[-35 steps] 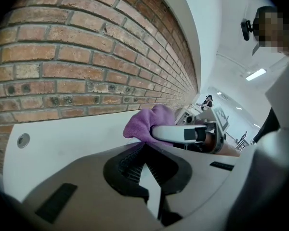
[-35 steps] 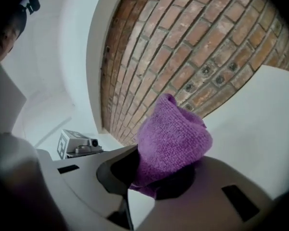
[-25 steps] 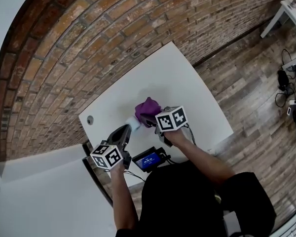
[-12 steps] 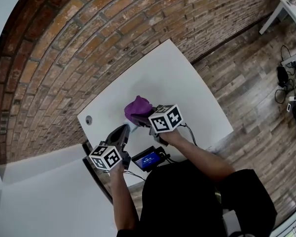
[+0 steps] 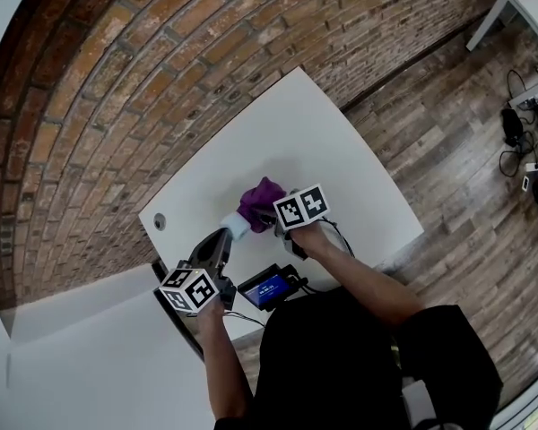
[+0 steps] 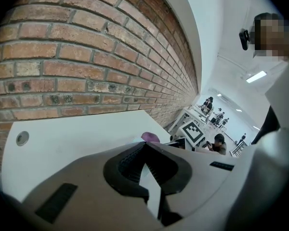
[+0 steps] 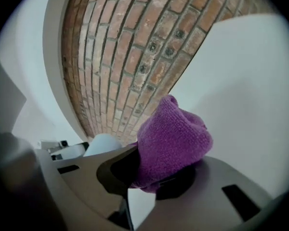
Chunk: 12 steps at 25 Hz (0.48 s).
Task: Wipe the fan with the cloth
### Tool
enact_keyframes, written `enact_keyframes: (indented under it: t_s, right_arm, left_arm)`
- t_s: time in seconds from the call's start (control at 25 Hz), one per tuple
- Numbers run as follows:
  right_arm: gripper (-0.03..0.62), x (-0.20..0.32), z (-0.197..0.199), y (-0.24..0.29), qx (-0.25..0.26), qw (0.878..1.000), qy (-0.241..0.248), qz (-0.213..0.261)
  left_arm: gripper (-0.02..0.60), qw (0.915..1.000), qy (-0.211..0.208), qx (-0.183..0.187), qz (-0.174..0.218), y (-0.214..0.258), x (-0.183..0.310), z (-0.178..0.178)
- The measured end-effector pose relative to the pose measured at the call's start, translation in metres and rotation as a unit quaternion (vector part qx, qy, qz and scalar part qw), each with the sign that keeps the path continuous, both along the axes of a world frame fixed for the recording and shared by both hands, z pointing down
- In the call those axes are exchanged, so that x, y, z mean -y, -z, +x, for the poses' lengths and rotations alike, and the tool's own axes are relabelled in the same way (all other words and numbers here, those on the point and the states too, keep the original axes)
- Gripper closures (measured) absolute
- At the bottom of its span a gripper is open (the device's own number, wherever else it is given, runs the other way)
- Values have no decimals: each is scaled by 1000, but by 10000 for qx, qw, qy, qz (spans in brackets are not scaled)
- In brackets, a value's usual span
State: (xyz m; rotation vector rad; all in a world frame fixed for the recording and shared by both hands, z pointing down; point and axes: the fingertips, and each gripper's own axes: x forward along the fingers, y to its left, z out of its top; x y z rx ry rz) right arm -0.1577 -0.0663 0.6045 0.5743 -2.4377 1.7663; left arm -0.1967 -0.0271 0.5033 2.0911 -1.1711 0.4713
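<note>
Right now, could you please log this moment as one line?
left gripper: shut, tip at small pale-blue fan | right gripper: shut on purple knitted cloth | cloth beside fan

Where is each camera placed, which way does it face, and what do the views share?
Head view: on the person's head, looking steeply down at the table; both arms, left gripper and right gripper show.
Left gripper view: on the left gripper, along its shut jaws toward the brick wall.
Right gripper view: on the right gripper, along jaws clamped on the purple cloth.
Shared: all show the cloth.
</note>
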Motion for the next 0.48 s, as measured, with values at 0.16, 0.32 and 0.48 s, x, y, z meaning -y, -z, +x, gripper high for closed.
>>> enact_keyframes:
  t_s: [0.16,0.32,0.48]
  right_arm:
    - [531,21,17,35,303,9983,-352,348]
    - [531,5,-8,48,876,9961,-30,45]
    - [531,-5,-11,19,758,9965,-52,-336]
  left_arm:
    - [575,10000,-1,14,18,0,0,1]
    - [575,10000,15,28,20,0,-1,0]
    - [575,10000,30,17,30,-1,0,1]
